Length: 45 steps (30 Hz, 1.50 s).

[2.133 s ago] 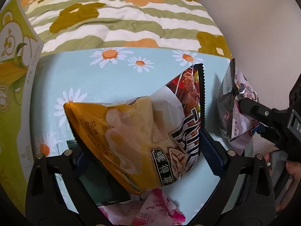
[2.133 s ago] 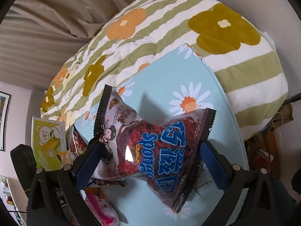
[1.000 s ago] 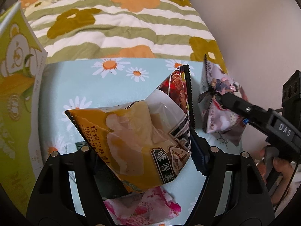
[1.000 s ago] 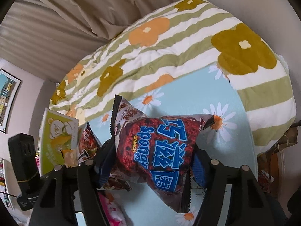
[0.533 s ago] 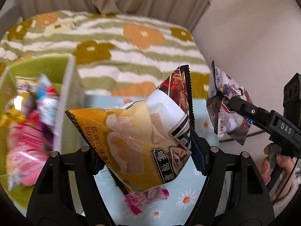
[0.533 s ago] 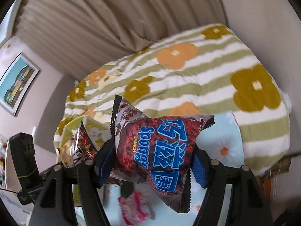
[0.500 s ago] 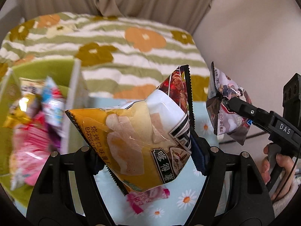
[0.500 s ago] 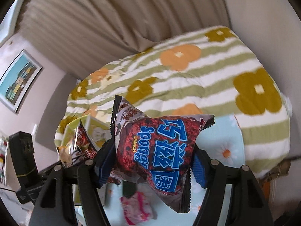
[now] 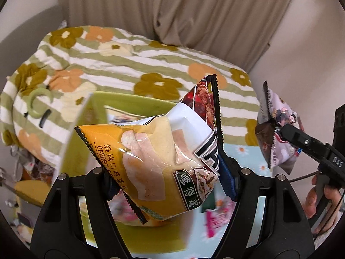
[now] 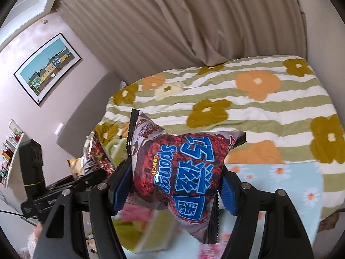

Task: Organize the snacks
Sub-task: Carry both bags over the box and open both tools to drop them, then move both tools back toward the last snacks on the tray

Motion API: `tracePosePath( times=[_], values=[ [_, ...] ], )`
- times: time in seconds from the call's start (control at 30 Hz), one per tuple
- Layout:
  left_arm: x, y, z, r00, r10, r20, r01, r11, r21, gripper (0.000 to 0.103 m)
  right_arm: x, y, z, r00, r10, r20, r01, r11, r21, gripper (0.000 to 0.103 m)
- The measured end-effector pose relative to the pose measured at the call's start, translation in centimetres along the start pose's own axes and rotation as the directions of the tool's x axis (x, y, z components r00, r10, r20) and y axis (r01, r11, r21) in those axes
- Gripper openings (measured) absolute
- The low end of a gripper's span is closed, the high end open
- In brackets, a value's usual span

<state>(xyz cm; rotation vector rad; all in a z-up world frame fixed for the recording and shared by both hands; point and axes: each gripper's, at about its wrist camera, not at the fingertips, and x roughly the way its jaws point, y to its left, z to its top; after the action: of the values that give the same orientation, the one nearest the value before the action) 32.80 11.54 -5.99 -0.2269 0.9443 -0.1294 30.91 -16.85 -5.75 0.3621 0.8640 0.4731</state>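
My left gripper [image 9: 170, 177] is shut on a yellow barbecue chip bag [image 9: 155, 153] and holds it in the air above the open green snack box [image 9: 148, 233]. My right gripper [image 10: 172, 190] is shut on a dark red Sponge Crunch bag [image 10: 183, 168] with blue lettering, also held up in the air. The right gripper and its bag also show in the left wrist view [image 9: 278, 129], to the right of the chip bag. The left gripper shows at the left of the right wrist view [image 10: 90, 177].
A pink snack packet [image 9: 217, 218] lies on the light blue daisy cloth [image 10: 286, 179] beside the box. A bed with a green striped flower blanket [image 9: 120, 67] lies behind. Beige curtains [image 10: 172, 26] hang at the back.
Both grippers have risen and tilted up with their bags still held. The green box has come under the left gripper. Curtains and wall now fill the upper view.
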Motion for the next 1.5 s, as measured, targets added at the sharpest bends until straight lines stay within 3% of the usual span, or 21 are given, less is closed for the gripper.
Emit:
tracePosePath(
  times=[0.23, 0.37, 0.7, 1.13, 1.2, 1.33, 1.4, 1.5],
  values=[
    [1.3, 7.8, 0.3, 0.995, -0.052, -0.088, 0.050, 0.999, -0.018, 0.072, 4.7, 5.5, -0.9, 1.000, -0.006, -0.020, 0.007, 1.000, 0.017, 0.067],
    [3.1, 10.0, -0.3, 0.988, -0.070, -0.141, 0.072, 0.997, 0.008, 0.102, 6.6, 7.0, -1.6, 0.999, -0.034, -0.027, 0.035, 0.999, 0.042, 0.067],
    [3.3, 13.5, -1.6, 0.983, -0.075, -0.169, 0.086, 0.995, 0.058, 0.103, 9.2, 9.5, -2.8, 0.992, -0.119, -0.046, 0.122, 0.990, 0.070, 0.067],
    [3.3, 13.4, -0.3, 0.984, -0.086, -0.158, 0.101, 0.991, 0.087, 0.103, 13.8, 9.7, -0.4, 0.984, -0.150, -0.100, 0.158, 0.984, 0.078, 0.073],
    [3.5, 13.3, -0.3, 0.985, -0.071, -0.157, 0.087, 0.991, 0.101, 0.103, 14.7, 9.6, -0.2, 0.981, -0.153, -0.116, 0.162, 0.984, 0.071, 0.082],
    [3.5, 13.2, -0.8, 0.986, -0.055, -0.156, 0.073, 0.991, 0.114, 0.103, 14.6, 10.0, -0.9, 0.983, -0.167, -0.081, 0.171, 0.984, 0.045, 0.087],
    [3.5, 13.2, -1.1, 0.986, -0.053, -0.160, 0.072, 0.991, 0.114, 0.103, 14.1, 10.3, -1.5, 0.982, -0.182, -0.058, 0.183, 0.983, 0.024, 0.100],
    [3.3, 13.2, -1.4, 0.985, -0.057, -0.161, 0.076, 0.991, 0.113, 0.103, 13.4, 10.8, -2.2, 0.975, -0.217, -0.046, 0.216, 0.976, -0.012, 0.101]
  ],
)
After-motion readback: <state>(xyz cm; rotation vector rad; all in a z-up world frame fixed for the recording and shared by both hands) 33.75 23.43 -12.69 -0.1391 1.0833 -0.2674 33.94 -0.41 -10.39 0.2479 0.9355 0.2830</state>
